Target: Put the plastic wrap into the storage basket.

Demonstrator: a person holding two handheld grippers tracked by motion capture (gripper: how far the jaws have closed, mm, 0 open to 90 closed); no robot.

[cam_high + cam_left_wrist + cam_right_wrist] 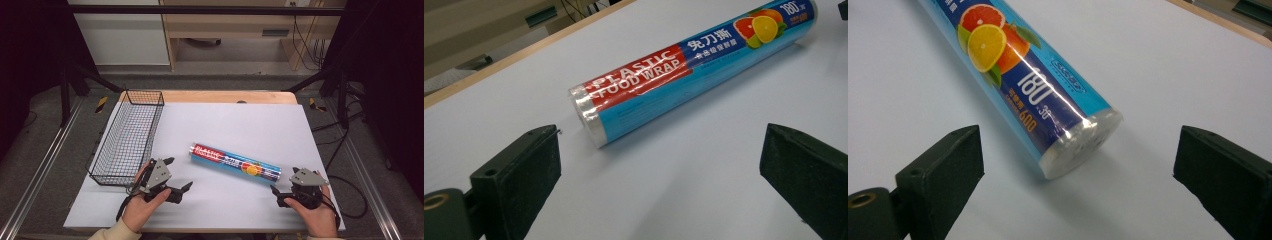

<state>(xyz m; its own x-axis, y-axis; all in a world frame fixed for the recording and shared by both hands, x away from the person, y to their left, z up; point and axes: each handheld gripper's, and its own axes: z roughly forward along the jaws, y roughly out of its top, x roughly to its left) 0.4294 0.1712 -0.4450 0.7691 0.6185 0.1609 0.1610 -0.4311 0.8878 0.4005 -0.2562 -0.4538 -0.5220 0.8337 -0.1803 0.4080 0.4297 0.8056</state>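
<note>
Both tongs stand wide apart with nothing between their jaws. My left tongs (176,175) sit in the lower left of the high view, held by my left hand (142,207), just below the near end of the wire basket (131,135); my right tongs (278,195) sit in the lower right, held by my right hand (317,215). Between them, at the middle of the frame, the roll of plastic food wrap (234,163) lies flat on the white tabletop (240,125), slanting from upper left down to lower right, touching neither tongs. In the left gripper view, I see the roll (684,75) run from centre to the upper right, its red-labelled end nearest, a little above the gap between the jaws and closer to the left one. In the right gripper view, the roll (1018,75) comes down from the upper left, and its clear-capped end with the citrus picture lies between and just beyond the two jaws, apart from both. The basket stands along the left edge of the tabletop, well apart from the roll.
</note>
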